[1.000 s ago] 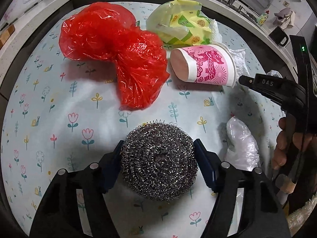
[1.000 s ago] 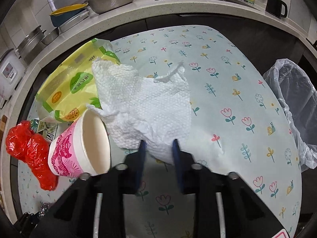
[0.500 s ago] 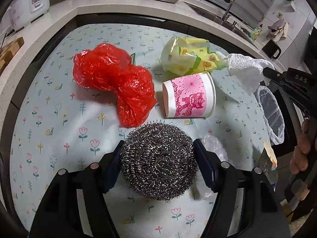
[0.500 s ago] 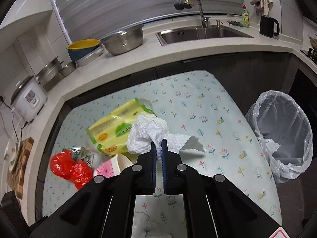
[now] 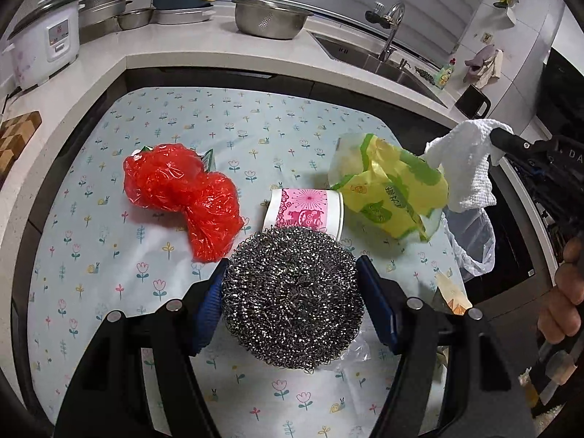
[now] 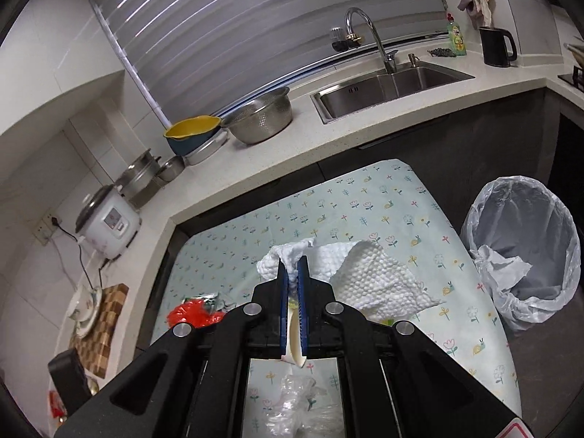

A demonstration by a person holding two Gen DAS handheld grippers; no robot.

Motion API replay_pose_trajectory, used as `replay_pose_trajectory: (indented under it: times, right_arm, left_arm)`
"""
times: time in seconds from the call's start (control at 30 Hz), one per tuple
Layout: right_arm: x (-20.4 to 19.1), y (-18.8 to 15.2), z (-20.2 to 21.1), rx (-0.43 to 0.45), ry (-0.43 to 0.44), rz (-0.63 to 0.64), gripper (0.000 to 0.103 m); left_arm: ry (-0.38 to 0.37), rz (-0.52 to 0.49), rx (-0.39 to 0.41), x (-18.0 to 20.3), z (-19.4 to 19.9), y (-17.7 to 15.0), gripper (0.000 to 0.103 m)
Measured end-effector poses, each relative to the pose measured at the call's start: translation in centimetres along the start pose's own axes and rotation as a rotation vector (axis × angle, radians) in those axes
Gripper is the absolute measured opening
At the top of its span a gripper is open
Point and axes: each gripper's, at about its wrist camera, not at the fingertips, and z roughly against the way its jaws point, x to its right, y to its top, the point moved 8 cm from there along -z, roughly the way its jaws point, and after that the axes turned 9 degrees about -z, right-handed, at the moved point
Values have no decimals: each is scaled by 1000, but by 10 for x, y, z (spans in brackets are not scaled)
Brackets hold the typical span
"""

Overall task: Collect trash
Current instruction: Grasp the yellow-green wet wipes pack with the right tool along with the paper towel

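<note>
My left gripper [image 5: 292,273] is shut on a round steel-wool scrubber [image 5: 292,299] and holds it above the flowered tablecloth [image 5: 182,127]. My right gripper [image 6: 292,266] is shut on a white paper towel [image 6: 365,277], which hangs in the air; the towel [image 5: 467,168] also shows at the right of the left wrist view. On the cloth lie a red plastic bag [image 5: 182,193], a tipped pink paper cup [image 5: 306,211], a yellow-green wrapper [image 5: 390,189] and a crumpled clear plastic piece [image 6: 299,408]. A lined trash bin [image 6: 525,248] stands off the table's right edge.
A counter runs behind and left of the table with a rice cooker [image 6: 109,222], a steel colander [image 6: 259,116], a sink [image 6: 383,87] and a black kettle [image 6: 496,45]. A wooden board [image 6: 98,325] lies at the left. A person's hand [image 5: 562,292] grips the right tool.
Both grippers have risen and the table looks farther away. The right jaws closed on the paper towel and lifted it off the table. The scrubber stayed in the left jaws.
</note>
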Motion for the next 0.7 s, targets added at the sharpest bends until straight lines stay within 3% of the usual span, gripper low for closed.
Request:
replay_pose_trajectory:
  times: [0.27, 0.5, 0.7]
  right_arm:
    - [-3, 8, 24, 6, 101, -45, 5]
    - [0, 1, 26, 36, -19, 47, 5]
    - [23, -21, 20, -2, -132, 87, 5]
  left_arm:
    - [-8, -19, -3, 15, 1, -2, 66]
    - [-26, -52, -2, 37, -1, 1, 66]
    - [-32, -121, -29, 66, -23, 0, 66]
